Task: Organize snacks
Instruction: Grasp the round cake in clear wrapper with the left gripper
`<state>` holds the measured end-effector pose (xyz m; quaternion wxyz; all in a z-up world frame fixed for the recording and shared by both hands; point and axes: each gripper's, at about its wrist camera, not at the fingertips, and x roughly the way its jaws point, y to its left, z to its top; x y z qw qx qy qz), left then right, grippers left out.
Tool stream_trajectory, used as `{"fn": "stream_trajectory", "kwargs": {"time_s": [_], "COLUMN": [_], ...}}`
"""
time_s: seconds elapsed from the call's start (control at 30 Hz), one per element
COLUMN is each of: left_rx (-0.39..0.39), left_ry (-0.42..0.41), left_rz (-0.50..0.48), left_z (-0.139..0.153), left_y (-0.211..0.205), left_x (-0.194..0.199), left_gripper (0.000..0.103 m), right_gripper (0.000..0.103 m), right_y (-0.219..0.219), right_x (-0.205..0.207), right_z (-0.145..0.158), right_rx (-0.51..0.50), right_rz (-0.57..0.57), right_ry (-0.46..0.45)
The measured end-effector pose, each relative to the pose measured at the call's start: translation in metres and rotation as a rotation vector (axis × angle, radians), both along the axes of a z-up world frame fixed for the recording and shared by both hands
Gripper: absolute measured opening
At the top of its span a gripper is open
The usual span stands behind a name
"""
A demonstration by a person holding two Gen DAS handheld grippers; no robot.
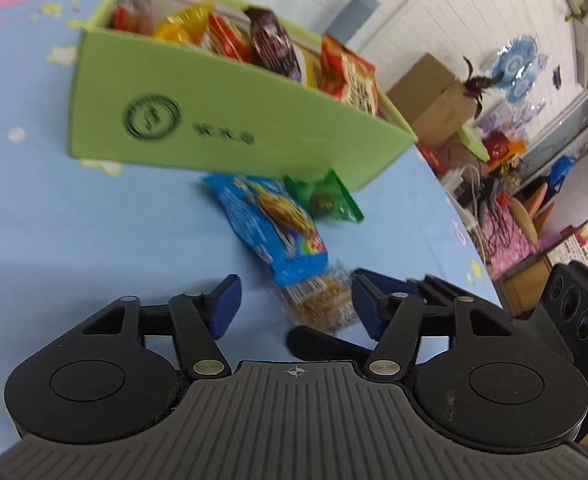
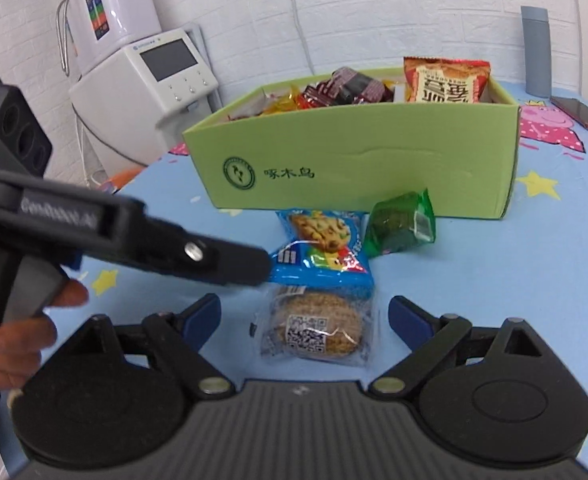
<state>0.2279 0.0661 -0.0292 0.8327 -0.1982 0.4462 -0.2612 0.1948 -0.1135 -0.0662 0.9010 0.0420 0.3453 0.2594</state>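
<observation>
The bench (image 2: 493, 280) is the largest thing, covered in a light blue cloth printed with stars and pink cartoon figures. One green cardboard box (image 2: 353, 160) stands on it toward the far side, open at the top, with a round emblem and dark characters on its near wall. Inside it packets stand crowded together: a tall orange-red bag (image 2: 445, 82) at the right end, a dark brown wrapper (image 2: 349, 86) near the middle, and yellow and red wrappers further left; their exact number cannot be told.

Three snacks lie on the cloth in front of the box. One blue cookie packet (image 2: 321, 248) lies just before the near wall; one green packet (image 2: 399, 224) leans beside it to the right, touching the box; one clear-wrapped round cake (image 2: 317, 326) with a printed code sits nearest, its far edge tucked under the blue packet.

The right tool (image 2: 303, 318) stands open, its blue pads either side of the clear-wrapped cake without pressing it. The left tool (image 1: 294, 304) is also open, empty, its right pad just beside the same cake; in the right wrist view it reaches in from the left, its tip at the blue packet's edge, with a person's fingers (image 2: 18, 344) on its handle.

Beyond the bench stand one white appliance (image 2: 146, 88) at the far left and one grey cylinder (image 2: 537, 52) at the far right, with a phone (image 2: 581, 114) lying near it.
</observation>
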Motion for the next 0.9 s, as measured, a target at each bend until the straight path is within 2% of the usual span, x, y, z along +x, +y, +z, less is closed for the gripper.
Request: {"fn": "stream_trajectory", "kwargs": {"time_s": [0.03,0.1,0.17,0.27,0.43,0.53,0.63,0.7,0.8,0.9], "left_rx": [-0.005,0.019,0.041,0.020,0.014,0.029,0.011,-0.030,-0.077,-0.096], "left_ry": [0.009,0.014,-0.006,0.009,-0.005,-0.030,-0.054,-0.058,-0.036,-0.009], "left_rz": [-0.014,-0.015,-0.014,-0.009,0.002,0.022,0.096,0.141,0.157,0.158], "left_z": [-0.003,-0.006,-0.005,-0.007,-0.008,-0.005,0.003,0.008,0.009,0.005], "left_y": [-0.004,-0.012,-0.015,-0.011,-0.006,-0.001,0.016,0.029,0.037,0.039], "left_x": [0.000,-0.001,-0.006,-0.014,-0.039,-0.053,-0.065,-0.074,-0.083,-0.089], "left_gripper": [0.036,0.029,0.027,0.024,0.026,0.026,0.031,0.034,0.034,0.034], "right_gripper": [0.095,0.096,0.096,0.096,0.096,0.095,0.095,0.095,0.095,0.095], "right_y": [0.002,0.004,0.008,0.004,0.003,0.010,0.014,0.012,0.013,0.020], "right_x": [0.000,-0.002,-0.008,-0.023,-0.063,-0.092,-0.113,-0.113,-0.095,-0.077], "right_z": [0.000,0.000,0.000,0.001,0.001,0.001,0.009,0.016,0.016,0.006], "right_rx": [-0.004,-0.022,-0.060,-0.060,-0.014,0.026,-0.027,-0.063,-0.085,-0.091], "right_rz": [0.010,0.027,0.030,0.037,0.051,0.114,0.135,0.107,0.089,0.097], "right_ry": [0.003,0.002,-0.012,-0.007,0.018,0.047,-0.014,-0.059,-0.081,-0.048]}}
